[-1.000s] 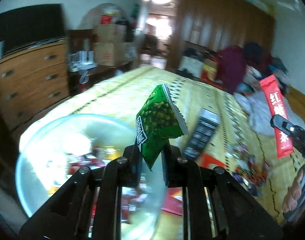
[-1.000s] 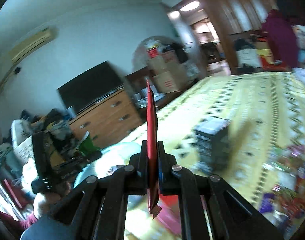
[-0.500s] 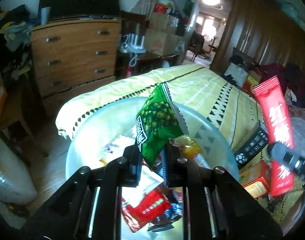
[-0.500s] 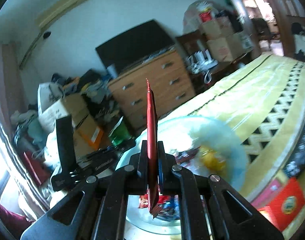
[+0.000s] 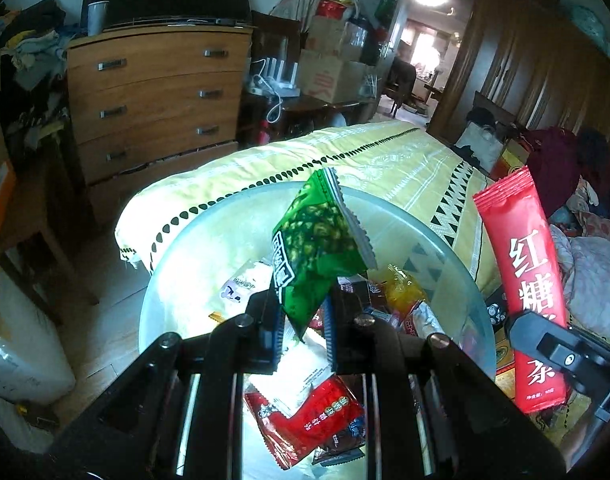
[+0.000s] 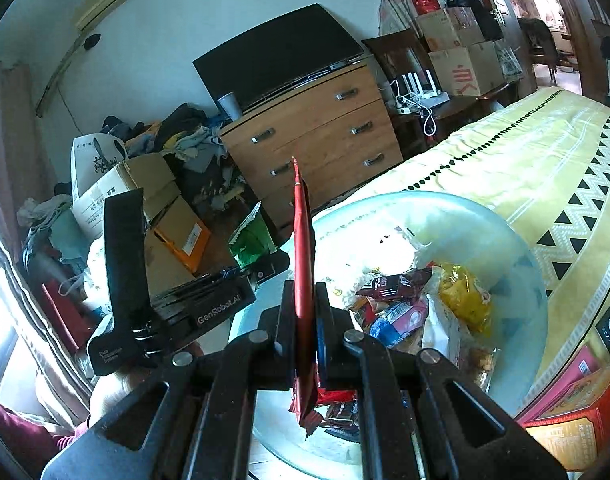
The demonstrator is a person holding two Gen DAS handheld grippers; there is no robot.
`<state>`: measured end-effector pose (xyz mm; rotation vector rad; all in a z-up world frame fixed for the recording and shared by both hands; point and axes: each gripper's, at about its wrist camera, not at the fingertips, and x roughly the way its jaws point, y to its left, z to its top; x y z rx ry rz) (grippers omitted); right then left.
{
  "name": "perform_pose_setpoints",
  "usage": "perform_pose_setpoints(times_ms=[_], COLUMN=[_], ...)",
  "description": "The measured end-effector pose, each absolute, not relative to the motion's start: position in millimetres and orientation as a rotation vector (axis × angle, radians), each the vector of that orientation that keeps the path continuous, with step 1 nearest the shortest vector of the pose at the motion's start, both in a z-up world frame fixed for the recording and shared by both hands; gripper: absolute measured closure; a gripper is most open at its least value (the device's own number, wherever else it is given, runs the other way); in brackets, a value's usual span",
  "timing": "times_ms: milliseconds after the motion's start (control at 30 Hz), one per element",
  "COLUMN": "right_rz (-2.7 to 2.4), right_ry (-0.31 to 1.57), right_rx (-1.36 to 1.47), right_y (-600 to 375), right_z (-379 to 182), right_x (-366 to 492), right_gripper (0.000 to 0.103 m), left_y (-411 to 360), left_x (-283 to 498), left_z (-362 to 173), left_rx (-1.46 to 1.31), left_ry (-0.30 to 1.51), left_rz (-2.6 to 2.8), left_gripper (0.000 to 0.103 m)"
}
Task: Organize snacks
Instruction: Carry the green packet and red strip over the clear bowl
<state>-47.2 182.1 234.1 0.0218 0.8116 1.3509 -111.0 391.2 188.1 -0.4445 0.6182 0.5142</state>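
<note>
Green packet (image 5: 319, 248) pinched at its lower corner in the left hand-held gripper (image 5: 303, 330), jaws nearly closed on it, packet standing up and leaning right. Pointed downward at a slant over the glass bowl (image 5: 457, 272). Seen from the right wrist: same left hand-held gripper (image 6: 261, 266) to the left of the bowl (image 6: 521, 264), level with its rim, green packet (image 6: 251, 240) sticking up from its tip, a hand (image 6: 109, 390) below holding its handle.

Red stick sachet (image 6: 303, 264) clamped edge-on in the right hand-held gripper (image 6: 305, 340), jaws fully closed on its lower part, sachet upright, its bottom end hanging below the fingers. Also tilted downward, over the bowl's near rim. From the left wrist: red stick sachet (image 5: 523, 272) standing tall at the right, face with white characters turned to the camera, right hand-held gripper (image 5: 545, 344) gripping near its lower end.

Bowl resting on the yellow bedspread (image 5: 385, 160), loose snack wrappers (image 6: 417, 304) piled inside. Red box (image 6: 573, 428) beside the bowl on the right. Wooden dresser (image 5: 153, 100) behind.
</note>
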Motion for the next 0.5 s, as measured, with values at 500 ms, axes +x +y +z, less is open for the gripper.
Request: perform_pose_setpoints(times_ms=[500], right_rz=[1.346], right_ry=[0.840], right_rx=[0.014], right_y=[187.6], right_z=[231.0], right_x=[-46.6], right_gripper=[0.093], left_y=[393.5], left_x=[-109.1], left_z=[182.7], left_rx=[-0.445], left_ry=[0.634], left_rz=[0.516], left_gripper=[0.085])
